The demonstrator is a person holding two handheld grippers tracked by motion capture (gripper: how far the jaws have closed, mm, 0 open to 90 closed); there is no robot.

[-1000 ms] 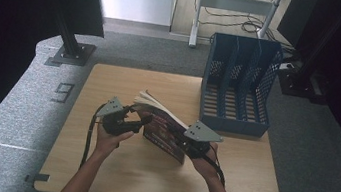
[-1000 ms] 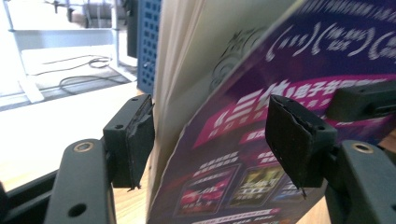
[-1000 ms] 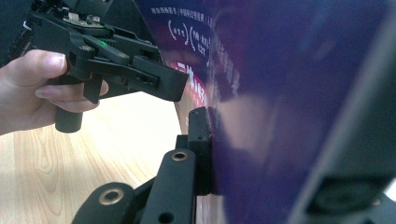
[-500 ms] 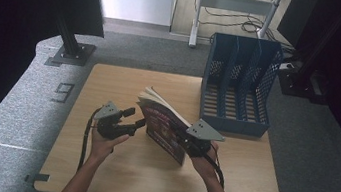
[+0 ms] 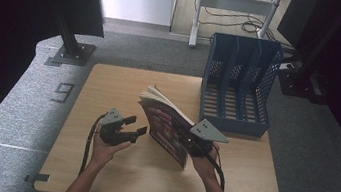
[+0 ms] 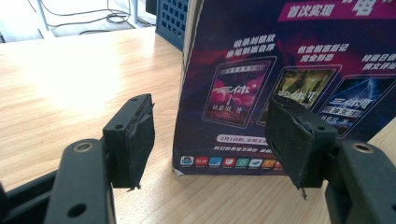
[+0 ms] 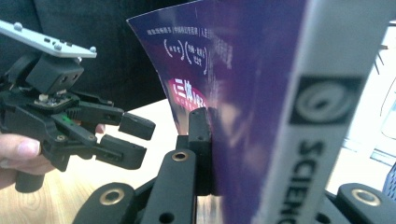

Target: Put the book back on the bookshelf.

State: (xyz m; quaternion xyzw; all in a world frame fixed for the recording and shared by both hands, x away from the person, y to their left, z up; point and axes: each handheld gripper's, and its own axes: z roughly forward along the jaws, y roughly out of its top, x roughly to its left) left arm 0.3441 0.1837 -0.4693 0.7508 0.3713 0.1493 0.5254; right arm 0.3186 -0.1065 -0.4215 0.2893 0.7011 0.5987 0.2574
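Two grippers work one book, and each stands as it does for a reason. Nearest the person, the right gripper is clamped on the book near its spine; in the right gripper view one black jaw presses flat against the purple cover while the white spine runs up beside it. That grip holds the book upright on its lower edge on the wooden table, tilted a little, with the pages fanning loose at the top. Holding it by the spine probably keeps the volume stiff and ready to be carried edgewise.

Just to the left, the left gripper has its jaws spread apart with nothing between them. It faces the cover and sits close to it without touching, as the left gripper view shows, with the lower part of the cover framed between the pads. It looks poised to steady or pinch the free side.

Farther back, the blue file rack stands with its slots open toward the book, a likely destination.
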